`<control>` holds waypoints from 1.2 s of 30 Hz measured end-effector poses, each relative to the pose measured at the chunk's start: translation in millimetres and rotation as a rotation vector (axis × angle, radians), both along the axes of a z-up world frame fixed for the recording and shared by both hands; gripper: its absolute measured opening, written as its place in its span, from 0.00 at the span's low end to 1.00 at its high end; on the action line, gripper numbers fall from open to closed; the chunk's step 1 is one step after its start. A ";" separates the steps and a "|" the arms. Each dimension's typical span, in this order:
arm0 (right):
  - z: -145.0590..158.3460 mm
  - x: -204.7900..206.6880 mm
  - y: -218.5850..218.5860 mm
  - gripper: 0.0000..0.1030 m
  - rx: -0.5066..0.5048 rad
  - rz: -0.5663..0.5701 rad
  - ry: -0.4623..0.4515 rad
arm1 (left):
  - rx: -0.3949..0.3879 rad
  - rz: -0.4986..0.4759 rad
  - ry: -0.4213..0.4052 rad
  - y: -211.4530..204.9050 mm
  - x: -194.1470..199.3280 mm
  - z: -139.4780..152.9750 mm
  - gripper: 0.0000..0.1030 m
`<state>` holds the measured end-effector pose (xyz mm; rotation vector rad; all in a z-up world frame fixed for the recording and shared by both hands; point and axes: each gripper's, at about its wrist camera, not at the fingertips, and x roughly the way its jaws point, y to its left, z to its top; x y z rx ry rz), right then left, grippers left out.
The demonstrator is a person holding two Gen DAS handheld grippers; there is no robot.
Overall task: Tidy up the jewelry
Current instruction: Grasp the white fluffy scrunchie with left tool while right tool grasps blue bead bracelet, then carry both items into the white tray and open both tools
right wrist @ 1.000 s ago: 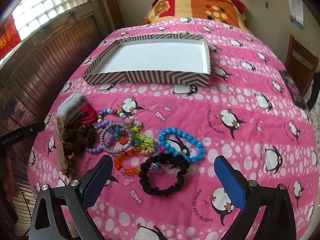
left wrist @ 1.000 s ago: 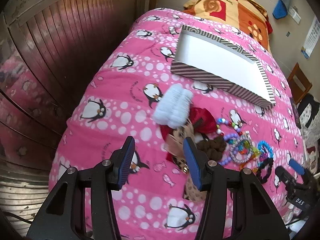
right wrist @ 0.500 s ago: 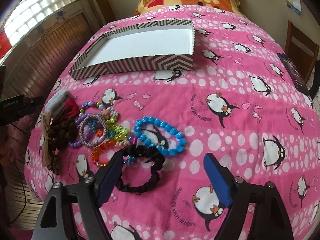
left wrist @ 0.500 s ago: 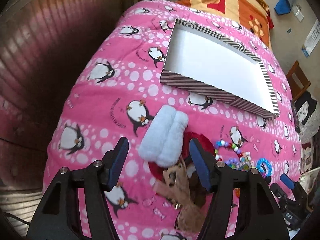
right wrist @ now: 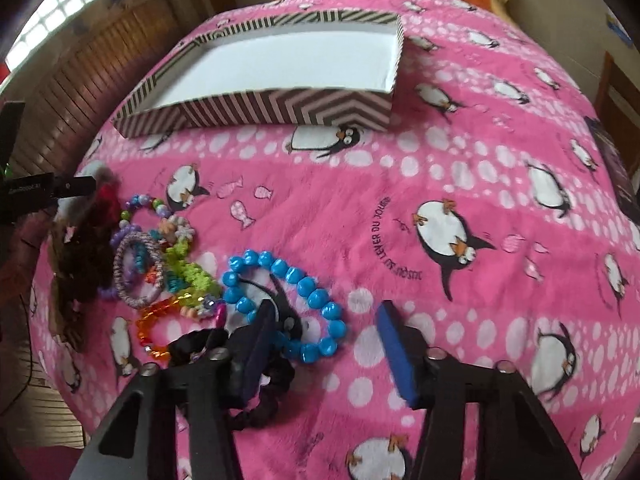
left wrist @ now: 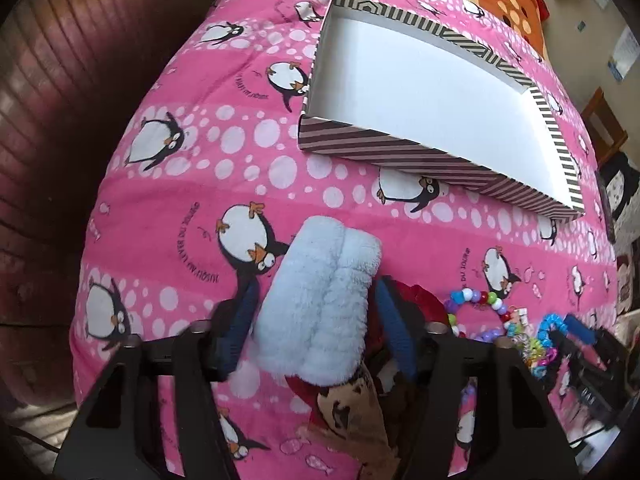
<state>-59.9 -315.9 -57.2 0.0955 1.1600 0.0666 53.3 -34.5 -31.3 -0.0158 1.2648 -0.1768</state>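
A fluffy light-blue hair tie (left wrist: pixel 320 312) lies on the pink penguin blanket. My left gripper (left wrist: pixel 318 324) has its closing jaws around it, and both blue pads touch its sides. A blue bead bracelet (right wrist: pixel 316 292) lies beside a black scrunchie (right wrist: pixel 256 400). My right gripper (right wrist: pixel 326 344) is low over them with its jaws closing. Its left finger (right wrist: pixel 260 340) stands inside the bracelet's loop, with the loop's right side between the pads and untouched. The striped box (left wrist: pixel 400 152), white inside, sits farther back, and in the right wrist view the striped box (right wrist: pixel 280 108) holds nothing.
A pile holds a red scrunchie (left wrist: pixel 420 300), a tan bow (left wrist: pixel 352 412), a brown scrunchie (right wrist: pixel 84 264) and several coloured bead bracelets (right wrist: pixel 160 264). Wooden panelling (left wrist: pixel 60 120) runs along the bed's left side. A chair (right wrist: pixel 616 92) stands at the right.
Both grippers have come down toward the blanket. The left jaws narrowed onto the fluffy hair tie. The right jaws narrowed around part of the blue bracelet.
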 end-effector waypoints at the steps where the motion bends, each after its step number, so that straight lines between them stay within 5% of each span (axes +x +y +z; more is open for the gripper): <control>1: -0.1 1.6 0.4 0.34 -0.016 0.005 -0.014 | 0.004 -0.003 0.009 0.1 2.1 -3.0 0.40; 6: 4.5 7.7 -0.6 0.08 -0.018 0.034 -0.032 | -0.014 0.009 -0.014 4.8 4.4 2.1 0.28; 12: 36.0 6.2 -9.6 0.08 0.053 0.006 -0.096 | -0.031 0.015 -0.087 9.3 1.3 35.4 0.28; 26: 117.9 52.0 -15.7 0.08 0.030 0.007 -0.289 | -0.031 -0.021 -0.188 -22.4 29.9 82.7 0.28; 36: 99.0 120.7 0.3 0.08 0.086 0.043 -0.242 | -0.016 0.010 -0.143 -49.9 88.8 58.0 0.28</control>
